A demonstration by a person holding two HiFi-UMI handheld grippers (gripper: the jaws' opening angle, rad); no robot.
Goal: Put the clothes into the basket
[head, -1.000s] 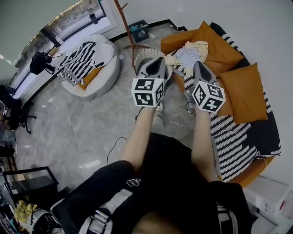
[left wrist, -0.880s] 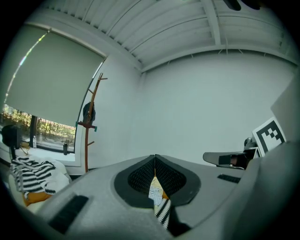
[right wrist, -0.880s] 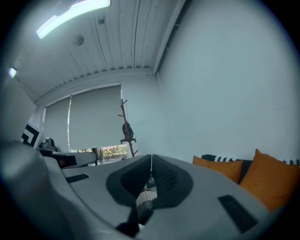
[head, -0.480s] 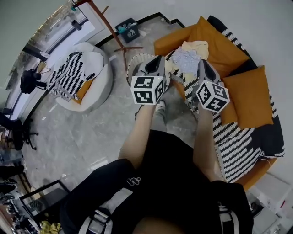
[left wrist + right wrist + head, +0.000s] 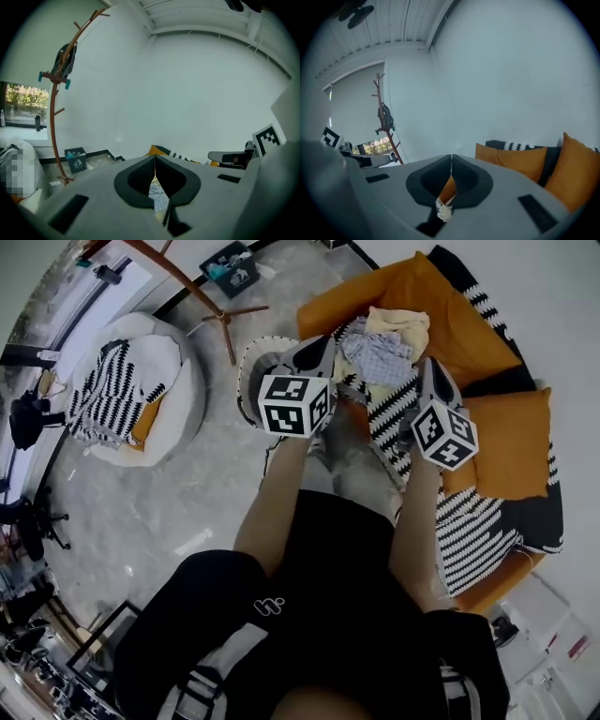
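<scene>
Top centre of head view, crumpled pale blue and cream clothes pile (image 5: 386, 341) on orange sofa (image 5: 455, 324), white woven round basket (image 5: 247, 381) just left, left gripper (image 5: 322, 343) and right gripper (image 5: 430, 367) both closed, empty.

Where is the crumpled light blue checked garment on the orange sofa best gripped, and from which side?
Probably pinch a raised fold at its near edge, coming down from the person's side. The light blue checked garment lies bunched into folds on the orange sofa, with a cream garment piled behind it, so the near edge is the freest part.
</scene>
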